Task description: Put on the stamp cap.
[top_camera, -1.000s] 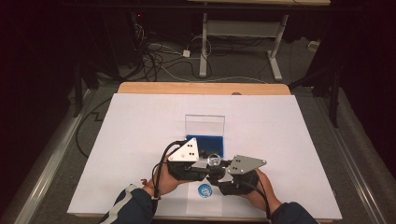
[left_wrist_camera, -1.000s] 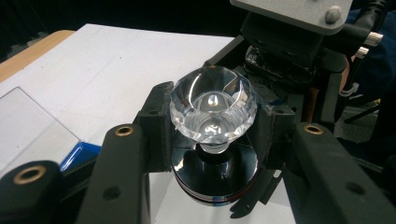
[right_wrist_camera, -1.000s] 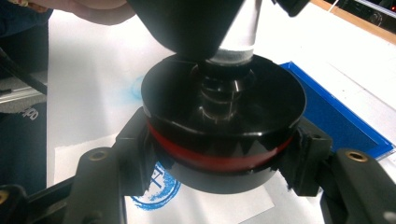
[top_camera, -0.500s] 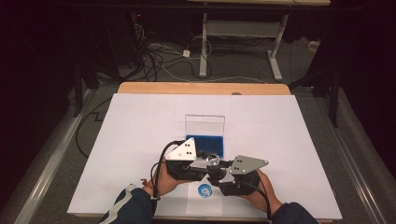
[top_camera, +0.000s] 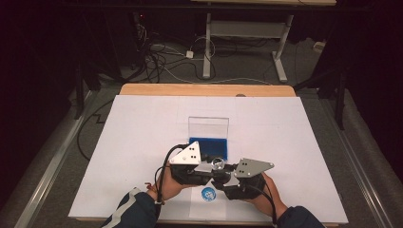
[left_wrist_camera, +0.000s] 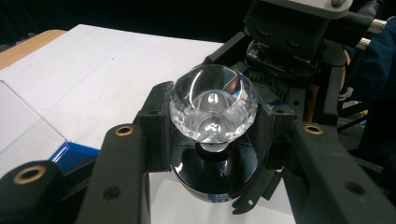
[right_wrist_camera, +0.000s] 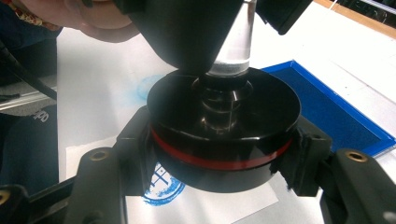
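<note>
- High view: both hands meet at the near edge of the white paper-covered table point(top_camera: 142, 142). The left gripper point(top_camera: 205, 167) and right gripper point(top_camera: 223, 176) face each other with a round black stamp with a faceted clear-crystal knob point(top_camera: 217, 165) between them, so 1 tool can steady it while the other works on it. It is held just above a small white paper slip point(top_camera: 205, 205) that already bears a round blue stamped print point(top_camera: 207, 194); the stamp looks lifted off so the mark can be seen.
- High view: a flat blue ink pad in an open clear-lidded case point(top_camera: 209, 146) lies just beyond the grippers, near enough, I judge, for re-inking without reaching far.
- Left gripper view: the left gripper point(left_wrist_camera: 212, 126) is clamped on the stamp's crystal knob point(left_wrist_camera: 213, 109), its 2 jaws pressing the knob's sides. Gripping the handle gives control from the top. Below the knob the black disc body point(left_wrist_camera: 215, 179) hangs above the white paper, and a corner of the blue pad point(left_wrist_camera: 70, 154) shows at left.
- Right gripper view: the right gripper point(right_wrist_camera: 219, 149) is closed tight on the stamp's disc body with its red band point(right_wrist_camera: 224, 126), 1 jaw at each side of the rim. This wider hold probably keeps the base level. Under it lies the blue print point(right_wrist_camera: 161, 186) on the slip, partly hidden by the disc, and the blue pad point(right_wrist_camera: 336, 112) sits to the right.
</note>
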Demonstrator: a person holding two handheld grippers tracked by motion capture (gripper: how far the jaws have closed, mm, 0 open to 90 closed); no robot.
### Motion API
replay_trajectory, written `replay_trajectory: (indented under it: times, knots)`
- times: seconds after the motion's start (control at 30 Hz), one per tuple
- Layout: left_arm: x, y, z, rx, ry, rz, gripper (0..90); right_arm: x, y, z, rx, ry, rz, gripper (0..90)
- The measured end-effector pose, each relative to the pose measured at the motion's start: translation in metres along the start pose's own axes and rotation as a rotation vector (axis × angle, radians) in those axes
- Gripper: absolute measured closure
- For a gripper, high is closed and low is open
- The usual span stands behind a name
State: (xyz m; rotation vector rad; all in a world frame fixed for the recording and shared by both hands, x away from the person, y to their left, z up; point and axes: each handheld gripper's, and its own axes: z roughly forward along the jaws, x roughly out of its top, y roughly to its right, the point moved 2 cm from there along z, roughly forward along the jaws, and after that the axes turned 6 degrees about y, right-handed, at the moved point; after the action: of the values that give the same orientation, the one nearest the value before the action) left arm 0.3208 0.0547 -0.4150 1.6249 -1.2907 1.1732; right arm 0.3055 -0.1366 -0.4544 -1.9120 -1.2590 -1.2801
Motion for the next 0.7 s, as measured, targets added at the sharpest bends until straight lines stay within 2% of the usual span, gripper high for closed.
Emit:
replay_trajectory:
  times: [0.1, 0.47, 0.7]
  knots:
    - [0.0001, -0.0006, -0.0011, -0.003, 0.009, -0.006, 54.1, 0.0012, 0.0, -0.0016, -0.005, 0.005, -0.008, 39.1]
    - [-0.0014, -0.0007, -0.0005, -0.007, -0.009, -0.005, 54.1, 0.0004, 0.0, -0.0019, -0.009, -0.005, -0.021, 39.0]
    - [0.0007, 0.0029, 0.0008, 0.012, -0.032, 0.025, 54.0, -0.0019, -0.0001, -0.0007, -0.01, -0.007, -0.035, 38.9]
